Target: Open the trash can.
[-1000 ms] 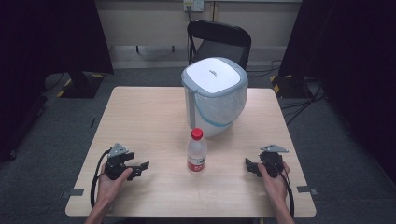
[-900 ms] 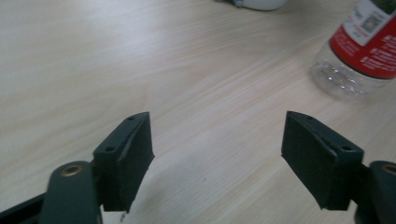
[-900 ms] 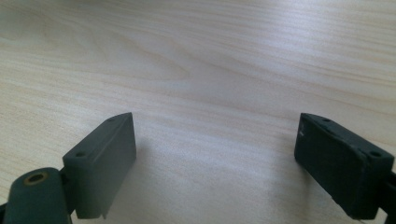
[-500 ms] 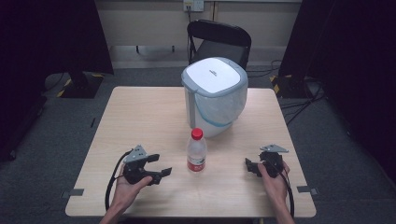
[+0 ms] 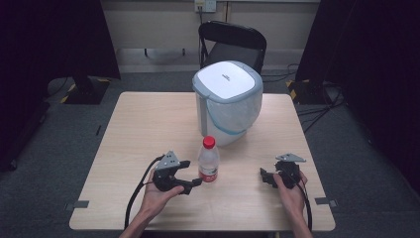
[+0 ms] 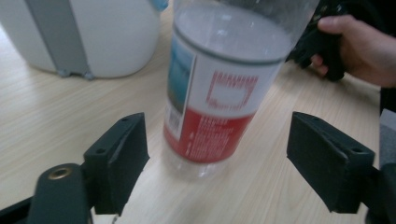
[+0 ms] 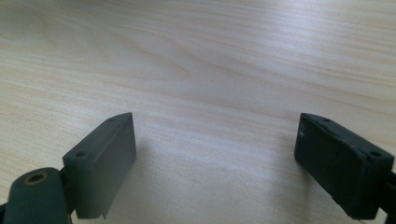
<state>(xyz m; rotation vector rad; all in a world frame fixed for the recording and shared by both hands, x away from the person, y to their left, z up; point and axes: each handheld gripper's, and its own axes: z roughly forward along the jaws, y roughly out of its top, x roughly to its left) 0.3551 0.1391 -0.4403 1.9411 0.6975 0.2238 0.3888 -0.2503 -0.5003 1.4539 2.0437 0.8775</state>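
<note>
Item: water bottle [image 6: 219,88], upright on surface [image 5: 138,129], just in front of white bin [image 5: 228,101]. My left gripper [image 5: 190,174]: fingers [image 6: 119,158] wide apart, bottle base between them, not touching either. My right gripper [image 5: 266,177]: well apart from bottle, fingers [image 7: 105,158] spread over bare wood, holding nothing.

black left gripper [image 5: 189,174] and right gripper [image 5: 265,177], each with grey three-cornered plate, black trailing cable, blocky screw-holed jaws; bare forearms.

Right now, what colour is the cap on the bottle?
Red. The cap on the bottle shows best in the high view.
</note>
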